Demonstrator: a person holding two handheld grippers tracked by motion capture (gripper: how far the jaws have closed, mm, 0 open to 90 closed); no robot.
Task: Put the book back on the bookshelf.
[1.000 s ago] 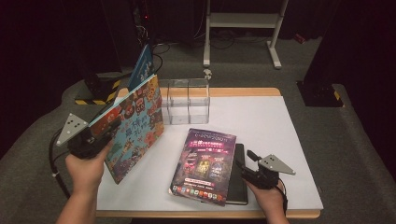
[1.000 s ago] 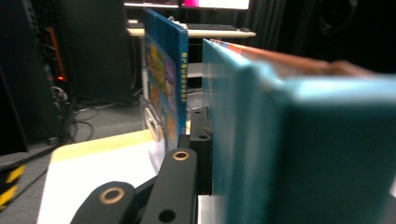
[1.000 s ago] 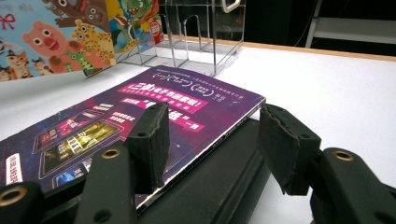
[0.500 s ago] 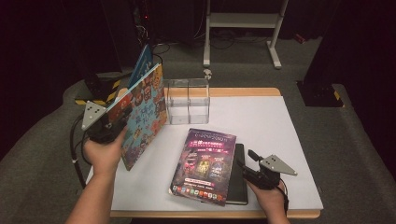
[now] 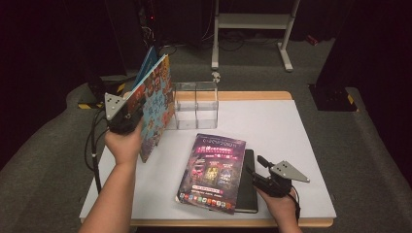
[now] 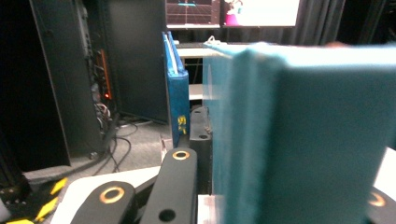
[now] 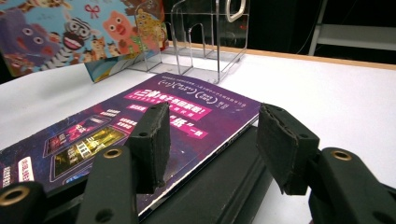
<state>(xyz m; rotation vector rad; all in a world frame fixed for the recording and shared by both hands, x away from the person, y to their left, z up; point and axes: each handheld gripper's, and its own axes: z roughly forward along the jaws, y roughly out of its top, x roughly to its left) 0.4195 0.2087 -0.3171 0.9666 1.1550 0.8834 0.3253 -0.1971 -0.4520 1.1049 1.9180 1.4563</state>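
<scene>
Two grippers are seen from above: the left gripper [image 5: 133, 114] is clamped on a picture book [image 5: 155, 104], whose teal back [image 6: 303, 135] is seen close up; the right gripper [image 5: 255, 170] is held half-open, empty, over the purple book [image 7: 154, 116]

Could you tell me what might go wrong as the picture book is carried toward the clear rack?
The left hand-held gripper clamps the colourful picture book near one edge, so the tilted book could pivot or slip. Its far corner passes close to the clear acrylic rack and might knock it along the table.
</scene>
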